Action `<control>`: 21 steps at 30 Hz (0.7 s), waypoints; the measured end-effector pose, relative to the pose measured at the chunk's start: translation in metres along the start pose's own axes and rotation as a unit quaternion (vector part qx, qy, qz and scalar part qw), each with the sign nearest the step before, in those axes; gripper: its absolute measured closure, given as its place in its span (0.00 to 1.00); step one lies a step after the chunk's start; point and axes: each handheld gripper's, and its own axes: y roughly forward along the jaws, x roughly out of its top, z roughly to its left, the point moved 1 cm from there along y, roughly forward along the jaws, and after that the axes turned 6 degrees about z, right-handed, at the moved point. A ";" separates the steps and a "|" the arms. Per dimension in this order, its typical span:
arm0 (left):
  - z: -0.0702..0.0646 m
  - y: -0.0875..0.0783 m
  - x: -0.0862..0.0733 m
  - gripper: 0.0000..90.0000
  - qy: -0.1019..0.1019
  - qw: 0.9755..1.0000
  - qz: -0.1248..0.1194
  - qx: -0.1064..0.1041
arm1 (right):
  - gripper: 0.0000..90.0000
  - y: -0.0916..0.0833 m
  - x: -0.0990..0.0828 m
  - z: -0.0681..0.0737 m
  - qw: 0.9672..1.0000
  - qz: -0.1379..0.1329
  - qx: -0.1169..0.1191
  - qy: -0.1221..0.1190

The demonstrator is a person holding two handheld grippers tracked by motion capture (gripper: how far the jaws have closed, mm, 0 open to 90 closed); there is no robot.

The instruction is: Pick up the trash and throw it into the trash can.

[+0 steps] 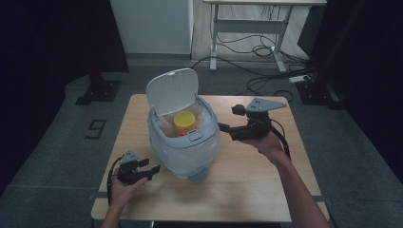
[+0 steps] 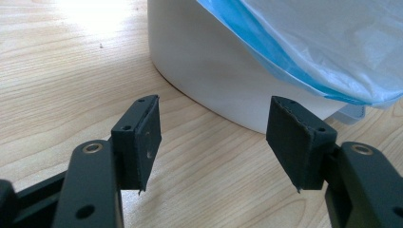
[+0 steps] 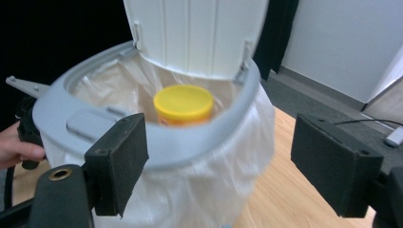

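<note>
A small white bin with a pale blue liner bag stands mid-table, its lid flipped up. Inside stands a yellow-capped container, which the right gripper view shows as a yellow-lidded tub behind the grey rim. My right gripper hovers to the bin's right, pointing at it, its jaws open and empty. My left gripper rests low at the front left, open, aimed at the bin's white base. Its pads hold nothing.
The wooden table has bare room in front of and to the right of the bin. Beyond it on the floor are a desk frame, cables and a dark stand base.
</note>
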 end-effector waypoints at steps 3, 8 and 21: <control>-0.001 0.001 0.000 0.40 0.001 1.000 0.001 0.001 | 0.22 -0.009 -0.013 -0.003 1.000 -0.001 -0.005 0.006; -0.002 0.001 0.000 0.40 0.001 1.000 0.001 0.002 | 0.22 -0.022 -0.038 -0.008 1.000 -0.005 -0.017 0.016; -0.004 0.002 0.001 0.40 0.001 1.000 0.003 0.003 | 0.23 -0.032 -0.116 -0.015 0.998 0.007 -0.043 0.050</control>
